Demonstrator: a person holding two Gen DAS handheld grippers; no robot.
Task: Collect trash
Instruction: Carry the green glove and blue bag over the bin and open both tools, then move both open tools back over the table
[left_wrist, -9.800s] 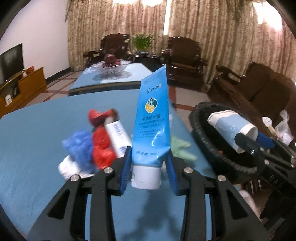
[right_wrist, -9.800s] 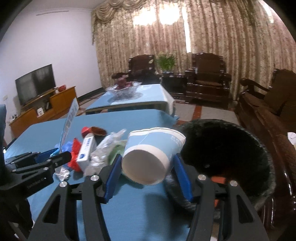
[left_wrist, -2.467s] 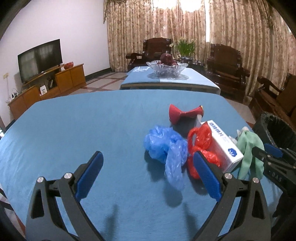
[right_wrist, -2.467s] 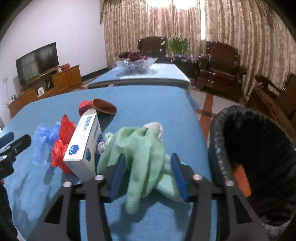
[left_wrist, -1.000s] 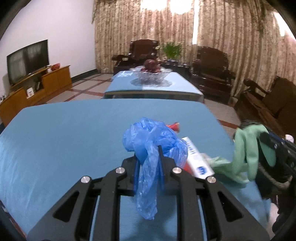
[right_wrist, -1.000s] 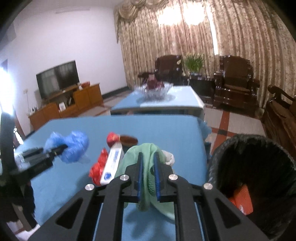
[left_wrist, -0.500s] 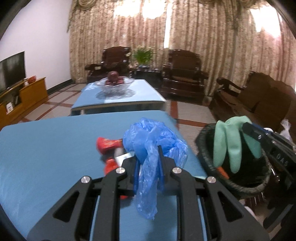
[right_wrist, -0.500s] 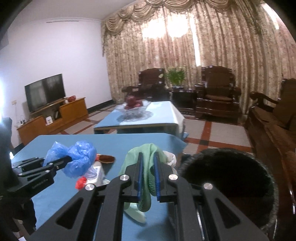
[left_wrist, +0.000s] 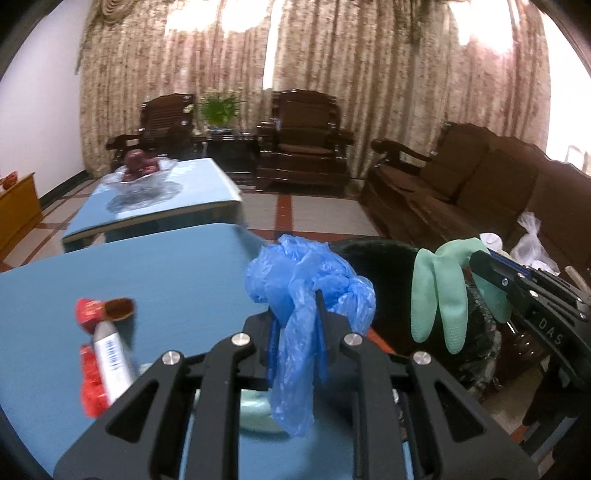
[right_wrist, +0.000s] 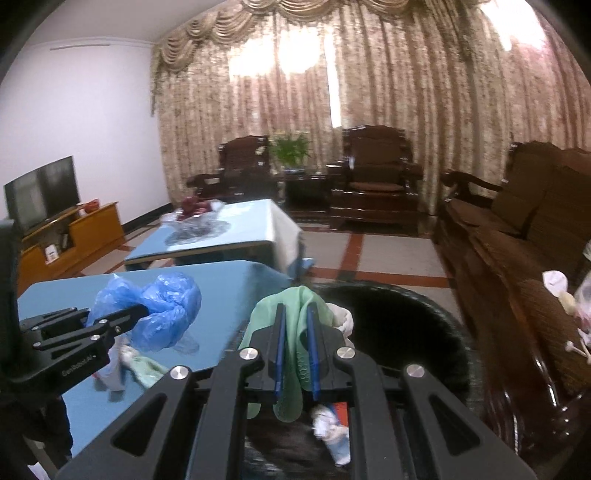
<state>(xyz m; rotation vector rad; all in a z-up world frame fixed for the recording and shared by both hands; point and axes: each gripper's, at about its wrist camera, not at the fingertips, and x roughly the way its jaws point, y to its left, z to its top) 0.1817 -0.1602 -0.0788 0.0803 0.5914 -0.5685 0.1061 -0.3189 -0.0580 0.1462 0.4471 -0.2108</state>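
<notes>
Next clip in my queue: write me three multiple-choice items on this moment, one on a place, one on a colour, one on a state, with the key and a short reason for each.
1. Where does the green glove hang?
A. Over the black trash bin
B. Flat on the blue table
C. On the sofa

2. What colour is the crumpled plastic bag in the left gripper?
A. Red
B. Blue
C. White

3. What state is the right gripper in?
A. Wide open and empty
B. Shut on the white box
C. Shut on the green glove

Key:
1 A: in the left wrist view the glove's fingers dangle in front of the bin's dark opening.
2 B: both views show the bag as blue.
3 C: in the right wrist view the glove's green fabric is pinched between the closed blue pads.
</notes>
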